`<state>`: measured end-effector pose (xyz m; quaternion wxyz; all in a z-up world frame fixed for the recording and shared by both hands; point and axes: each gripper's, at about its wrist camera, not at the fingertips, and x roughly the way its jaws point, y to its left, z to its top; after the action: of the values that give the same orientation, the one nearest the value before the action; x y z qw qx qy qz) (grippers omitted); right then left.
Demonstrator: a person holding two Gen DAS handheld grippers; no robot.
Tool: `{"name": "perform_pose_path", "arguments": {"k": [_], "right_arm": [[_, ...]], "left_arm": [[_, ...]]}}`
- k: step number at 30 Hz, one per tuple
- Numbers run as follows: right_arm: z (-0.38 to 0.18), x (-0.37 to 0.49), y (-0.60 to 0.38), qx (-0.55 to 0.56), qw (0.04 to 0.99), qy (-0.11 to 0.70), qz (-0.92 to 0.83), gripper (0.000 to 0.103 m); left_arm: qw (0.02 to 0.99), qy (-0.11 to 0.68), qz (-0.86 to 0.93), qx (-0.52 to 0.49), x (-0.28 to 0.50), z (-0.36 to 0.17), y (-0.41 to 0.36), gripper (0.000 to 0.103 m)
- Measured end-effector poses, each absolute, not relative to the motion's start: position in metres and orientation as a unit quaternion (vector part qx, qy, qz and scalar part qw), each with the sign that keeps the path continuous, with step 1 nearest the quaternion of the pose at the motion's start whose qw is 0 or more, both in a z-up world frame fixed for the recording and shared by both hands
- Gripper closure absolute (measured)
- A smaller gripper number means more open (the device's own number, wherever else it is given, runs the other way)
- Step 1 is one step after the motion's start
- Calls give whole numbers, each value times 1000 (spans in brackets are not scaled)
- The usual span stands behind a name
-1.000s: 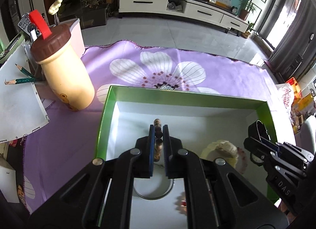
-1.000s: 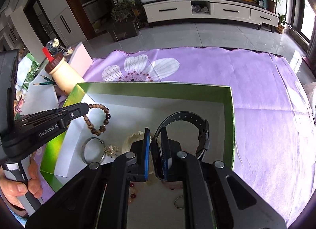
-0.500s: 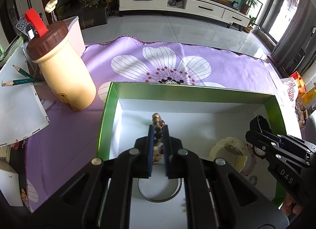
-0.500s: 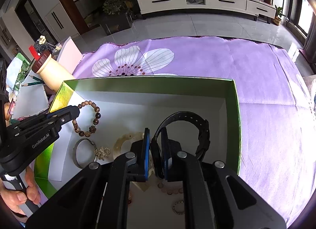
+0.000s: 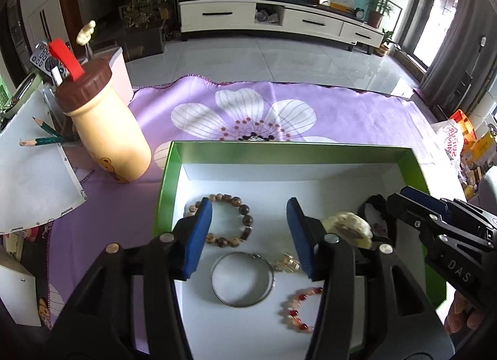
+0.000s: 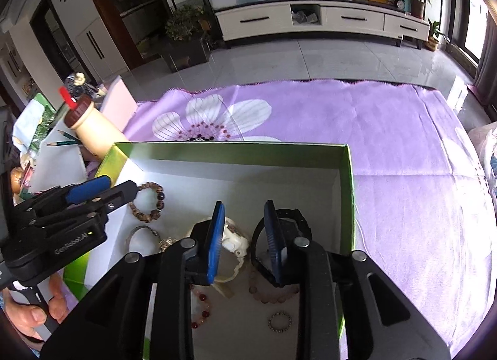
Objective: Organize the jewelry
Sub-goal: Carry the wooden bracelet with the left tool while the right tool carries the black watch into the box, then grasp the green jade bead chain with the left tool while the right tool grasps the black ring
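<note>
Right wrist view: both hand-held grippers released (left (image 5: 248, 234), right (image 6: 243, 240)), black watch (image 6: 292, 220) half-hidden.

Both grippers parted, holding nothing.
Left gripper (image 5: 250, 232) spread wide; right gripper (image 6: 243, 240) spread less, both angled downward.

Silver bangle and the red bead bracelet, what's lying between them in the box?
Nothing: in the left wrist view, only bare white box floor separates the silver bangle from the red bead bracelet.
</note>
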<state>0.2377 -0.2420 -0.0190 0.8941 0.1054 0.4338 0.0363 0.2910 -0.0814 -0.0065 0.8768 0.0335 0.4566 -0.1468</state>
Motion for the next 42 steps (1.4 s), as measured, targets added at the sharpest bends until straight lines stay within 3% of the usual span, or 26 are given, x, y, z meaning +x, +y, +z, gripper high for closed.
{"name": "perform_pose_path", "arguments": {"k": [4,10,18,27,37,39,42], "right_arm": [[-5,206,-246,111,908,401,50,77],[0,143,-256,115,916,378,65,77],[-25,66,-261,89,905,410,71,77],[-68,17,-268,83,887,452,46,77],[-98,9,-260,38,889,456,29,77],[-101,8,-259,23,893,449,21,84],[-102,7,-269,50,896,440,22,84]], "left_arm": [[883,440,-161,38,270,8,-81,41],[886,419,-194,41,215,26,-72,35],[866,423,-260,60,123,22,-65,34],[808,489,-320,72,50,-37,-95,34],[782,512,-343,93,16,-75,-139,34],[781,513,-344,93,15,-78,-143,34],[780,514,-344,95,18,-80,-151,34]]}}
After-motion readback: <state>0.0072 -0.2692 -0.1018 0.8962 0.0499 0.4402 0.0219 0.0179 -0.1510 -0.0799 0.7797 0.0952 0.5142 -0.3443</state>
